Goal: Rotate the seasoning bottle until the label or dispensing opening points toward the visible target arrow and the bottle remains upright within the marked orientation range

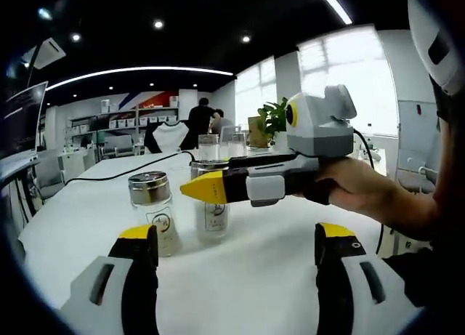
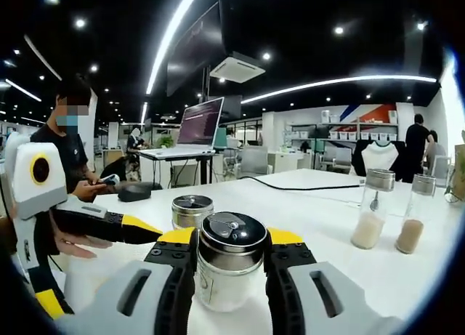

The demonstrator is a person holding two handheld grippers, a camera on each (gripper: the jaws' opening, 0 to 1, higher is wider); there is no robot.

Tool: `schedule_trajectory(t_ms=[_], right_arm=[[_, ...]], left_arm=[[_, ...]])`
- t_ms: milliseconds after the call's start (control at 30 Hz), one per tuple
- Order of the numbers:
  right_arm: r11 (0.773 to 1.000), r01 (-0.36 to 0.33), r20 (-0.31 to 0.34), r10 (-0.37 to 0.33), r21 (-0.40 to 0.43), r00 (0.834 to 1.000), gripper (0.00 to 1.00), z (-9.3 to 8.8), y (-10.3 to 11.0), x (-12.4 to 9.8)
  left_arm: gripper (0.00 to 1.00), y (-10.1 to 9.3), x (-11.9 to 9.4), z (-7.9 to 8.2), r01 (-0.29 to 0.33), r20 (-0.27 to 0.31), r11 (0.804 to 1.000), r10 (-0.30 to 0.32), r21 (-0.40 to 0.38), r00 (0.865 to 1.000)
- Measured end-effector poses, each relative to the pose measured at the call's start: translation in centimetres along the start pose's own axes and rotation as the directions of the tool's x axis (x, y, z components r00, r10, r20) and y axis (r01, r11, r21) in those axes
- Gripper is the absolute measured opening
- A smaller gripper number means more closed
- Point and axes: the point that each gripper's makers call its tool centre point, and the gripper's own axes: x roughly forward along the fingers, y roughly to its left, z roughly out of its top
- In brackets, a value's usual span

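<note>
- Two glass jars with perforated steel lids stand upright on the white table [image 1: 261, 277] in the left gripper view: a near jar [image 1: 152, 208] at 9 o'clock and a far jar [image 1: 211, 204] just beside it
- One right gripper [image 1: 190, 189], grey with yellow-tipped black jaws, comes in from 3 o'clock, held by a hand [image 1: 360, 190]; its tip covers the far jar's upper part
- In the right gripper view that gripper [image 2: 231, 266] has its jaws closed against a jar [image 2: 229, 266] at 6 o'clock, a second jar [image 2: 191, 211] close behind
- Two tall shakers [image 2: 372, 208] of pale powder stand at 3 o'clock
- Left gripper [image 1: 236, 266] jaws spread wide, holding nothing
- One black cable [image 1: 123, 174] crosses the far table edge
</note>
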Motion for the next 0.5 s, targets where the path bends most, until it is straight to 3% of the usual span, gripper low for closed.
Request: schedule_trajectory(t_ms=[400,500], right_arm=[[1.000,-0.017,-0.008,0.017,-0.007,1.000,0.34,-0.16,0.46,0.08],[1.000,-0.011,-0.021,0.011,-0.002,1.000,0.38,-0.44,0.36,0.17]], left_arm=[[0.94,-0.64,0.35,-0.30,0.023,-0.017,1.000,-0.023,0.001,1.000],[0.94,-0.71,0.39,-0.31,0.025,-0.019,1.000,-0.025,0.002,1.000]])
